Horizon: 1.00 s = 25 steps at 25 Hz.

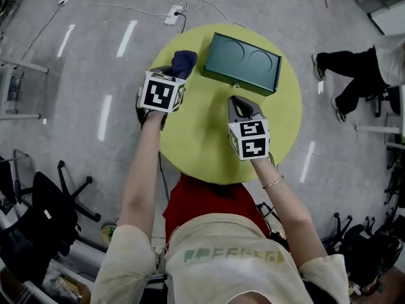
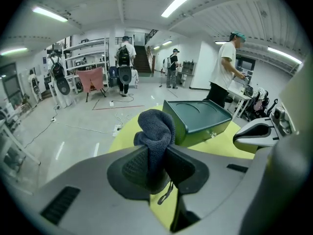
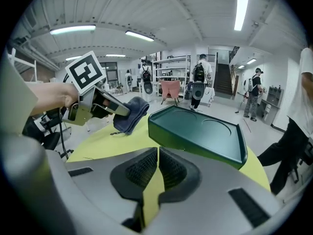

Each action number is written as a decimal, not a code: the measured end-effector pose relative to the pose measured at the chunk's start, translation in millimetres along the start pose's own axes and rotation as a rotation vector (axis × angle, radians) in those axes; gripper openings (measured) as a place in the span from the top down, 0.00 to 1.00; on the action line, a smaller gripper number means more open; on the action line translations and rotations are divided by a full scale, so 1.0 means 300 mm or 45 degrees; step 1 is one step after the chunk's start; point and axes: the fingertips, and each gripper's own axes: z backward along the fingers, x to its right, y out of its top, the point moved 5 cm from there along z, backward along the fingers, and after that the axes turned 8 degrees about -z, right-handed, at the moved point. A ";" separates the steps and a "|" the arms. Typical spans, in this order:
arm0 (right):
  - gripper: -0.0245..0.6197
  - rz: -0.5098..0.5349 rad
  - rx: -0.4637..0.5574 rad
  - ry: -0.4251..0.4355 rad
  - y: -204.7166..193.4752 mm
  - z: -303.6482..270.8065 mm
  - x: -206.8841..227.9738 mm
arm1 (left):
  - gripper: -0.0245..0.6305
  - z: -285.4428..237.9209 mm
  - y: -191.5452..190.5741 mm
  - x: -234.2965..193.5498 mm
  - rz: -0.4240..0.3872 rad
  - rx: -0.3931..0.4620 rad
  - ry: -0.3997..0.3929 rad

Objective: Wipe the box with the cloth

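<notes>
A dark green box with two round recesses in its top lies at the far side of the round yellow-green table. My left gripper is shut on a dark blue cloth, held above the table just left of the box. The cloth bulges up between the jaws, with the box right behind it. My right gripper is shut with nothing in it, hovering near the box's front side. From the right gripper view, the box lies ahead and the cloth hangs at its left.
The table stands on a grey floor with a power strip and cables beyond it. A seated person's legs are to the right. Office chairs stand at the lower left. Several people stand in the room behind.
</notes>
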 end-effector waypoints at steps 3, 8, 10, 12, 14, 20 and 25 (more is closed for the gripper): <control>0.90 -0.009 0.008 -0.009 0.033 -0.022 0.005 | 0.82 -0.009 0.075 -0.067 -0.004 0.049 0.034; 0.90 -0.020 0.005 -0.038 0.078 -0.050 0.031 | 0.82 -0.102 0.217 -0.126 -0.006 0.090 0.024; 0.90 -0.027 -0.006 -0.055 0.078 -0.052 0.039 | 0.82 -0.141 0.261 -0.128 -0.010 0.100 0.004; 0.90 -0.034 -0.013 -0.075 0.071 -0.052 0.049 | 0.82 -0.187 0.286 -0.122 -0.007 0.104 -0.023; 0.90 -0.041 -0.019 -0.087 0.063 -0.052 0.057 | 0.82 -0.224 0.306 -0.117 0.001 0.101 -0.047; 0.90 -0.058 -0.039 -0.099 0.036 -0.029 0.087 | 0.82 -0.297 0.347 -0.069 -0.014 0.075 -0.107; 0.90 -0.060 -0.050 -0.093 0.005 -0.013 0.097 | 0.82 -0.298 0.325 -0.027 -0.001 0.079 -0.173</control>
